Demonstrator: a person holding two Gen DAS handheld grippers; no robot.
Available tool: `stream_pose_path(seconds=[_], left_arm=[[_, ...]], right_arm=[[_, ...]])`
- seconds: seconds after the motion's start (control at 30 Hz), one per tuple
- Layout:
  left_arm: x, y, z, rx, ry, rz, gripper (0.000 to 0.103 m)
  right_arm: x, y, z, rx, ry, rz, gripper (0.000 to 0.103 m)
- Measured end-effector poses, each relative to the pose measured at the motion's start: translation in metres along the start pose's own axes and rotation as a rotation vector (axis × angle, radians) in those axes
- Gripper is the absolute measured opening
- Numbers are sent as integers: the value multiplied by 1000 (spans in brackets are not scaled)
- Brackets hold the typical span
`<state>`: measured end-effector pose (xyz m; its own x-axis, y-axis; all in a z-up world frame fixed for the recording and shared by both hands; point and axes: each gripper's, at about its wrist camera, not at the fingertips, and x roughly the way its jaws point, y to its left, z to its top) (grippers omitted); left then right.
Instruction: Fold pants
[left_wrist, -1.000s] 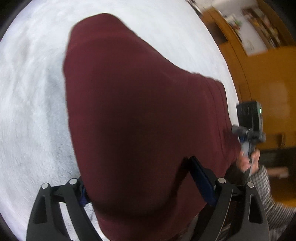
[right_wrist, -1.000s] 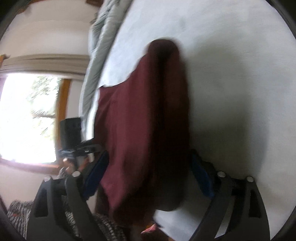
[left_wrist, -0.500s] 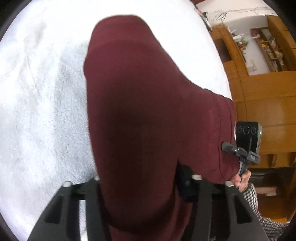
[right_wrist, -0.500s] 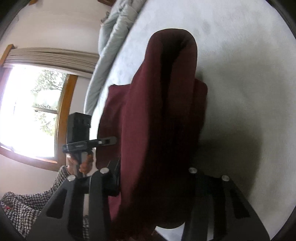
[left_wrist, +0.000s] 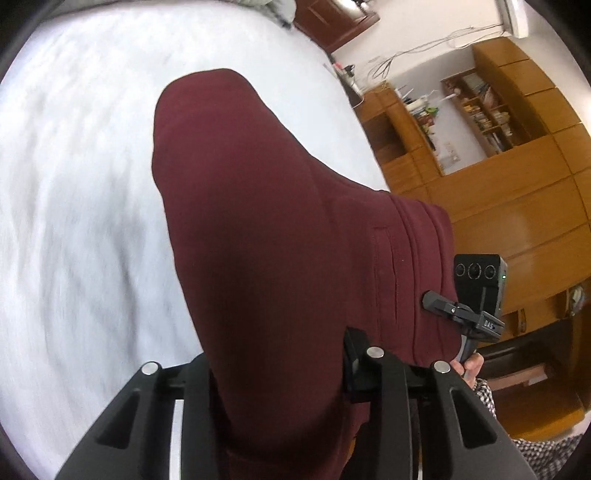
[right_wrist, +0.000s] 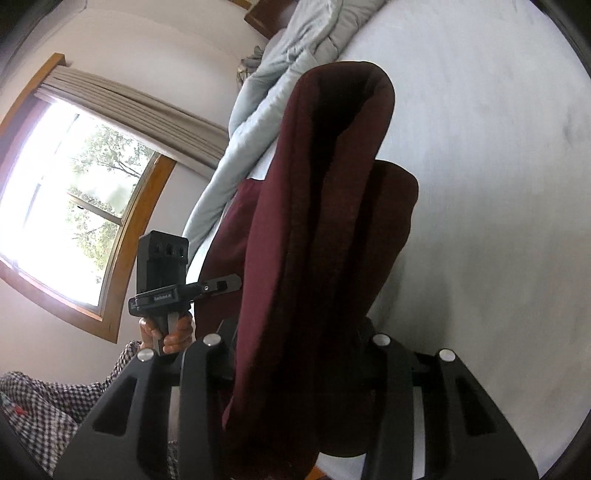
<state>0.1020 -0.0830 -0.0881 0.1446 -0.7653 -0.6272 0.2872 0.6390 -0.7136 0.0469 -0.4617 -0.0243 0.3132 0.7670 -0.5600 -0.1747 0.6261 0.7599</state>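
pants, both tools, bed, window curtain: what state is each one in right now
pants: maroon, lifted off the bed, draped between both tools
left tool: shut on the pants
right tool: shut on the pants
white bed: bare under the pants
grey duvet: bunched at the far edge
window curtain: gathered up, glass uncovered

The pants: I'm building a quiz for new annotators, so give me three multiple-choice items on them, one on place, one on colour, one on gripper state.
1. The pants hang over: A) a white bed B) a wooden desk C) a tiled floor.
2. Their colour: A) navy B) maroon C) grey.
3. The grippers: A) both open and empty B) only one shut on cloth C) both shut on the pants.

A: the white bed fills the view beneath the cloth.
B: the fabric is dark red in both views.
C: cloth runs between the fingers of the left gripper and the right gripper.
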Motion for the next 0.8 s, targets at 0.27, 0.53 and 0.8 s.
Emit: stream_pose_path(seconds=[0.27, 0.53, 0.8], left_arm=[[29, 21, 46, -14, 9, 83, 35], [64, 63, 58, -62, 75, 154, 37], [71, 69, 55, -67, 91, 184, 57]], right_arm=[[34, -29, 62, 30, 56, -54, 38], [76, -103, 74, 180, 127, -98, 40], [68, -108, 36, 250, 97, -102, 81]])
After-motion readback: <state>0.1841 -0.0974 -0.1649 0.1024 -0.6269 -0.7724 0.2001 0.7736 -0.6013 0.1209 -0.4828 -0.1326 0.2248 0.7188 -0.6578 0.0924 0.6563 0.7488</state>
